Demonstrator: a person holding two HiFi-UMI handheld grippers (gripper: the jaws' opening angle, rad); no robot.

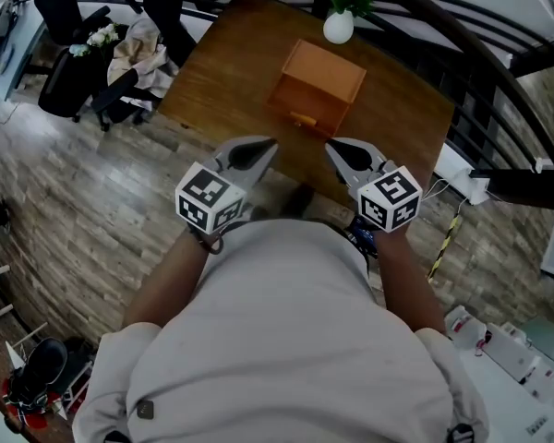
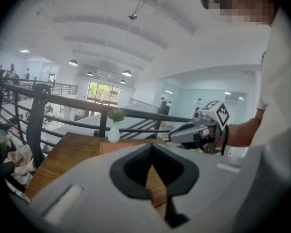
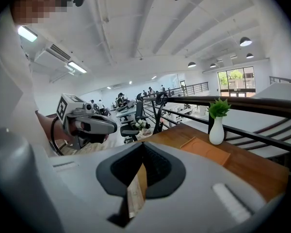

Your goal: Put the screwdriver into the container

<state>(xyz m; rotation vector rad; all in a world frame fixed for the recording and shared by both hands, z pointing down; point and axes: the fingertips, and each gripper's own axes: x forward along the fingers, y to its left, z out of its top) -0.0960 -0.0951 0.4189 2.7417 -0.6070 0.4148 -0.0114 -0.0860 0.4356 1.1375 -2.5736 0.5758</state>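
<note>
An orange-brown wooden box (image 1: pixel 316 86) with a small handle on its near face stands on the wooden table (image 1: pixel 222 63); its top also shows as the box (image 2: pixel 117 146) and the box (image 3: pixel 204 150). I see no screwdriver in any view. My left gripper (image 1: pixel 266 144) and right gripper (image 1: pixel 333 147) hover side by side over the table's near edge, just short of the box. Both have their jaws shut with nothing between them. The left gripper view shows its own jaws, the left gripper (image 2: pixel 152 147), and the right gripper (image 2: pixel 173 136) beside it. The right gripper (image 3: pixel 143 146) faces the left gripper (image 3: pixel 113 127).
A white vase with a green plant (image 1: pixel 339 21) stands at the table's far edge behind the box. A black railing (image 1: pixel 462 35) curves round the table's far side. Office chairs (image 1: pixel 74 72) stand to the left on the plank floor. A white socket strip (image 1: pixel 457 175) lies at the right.
</note>
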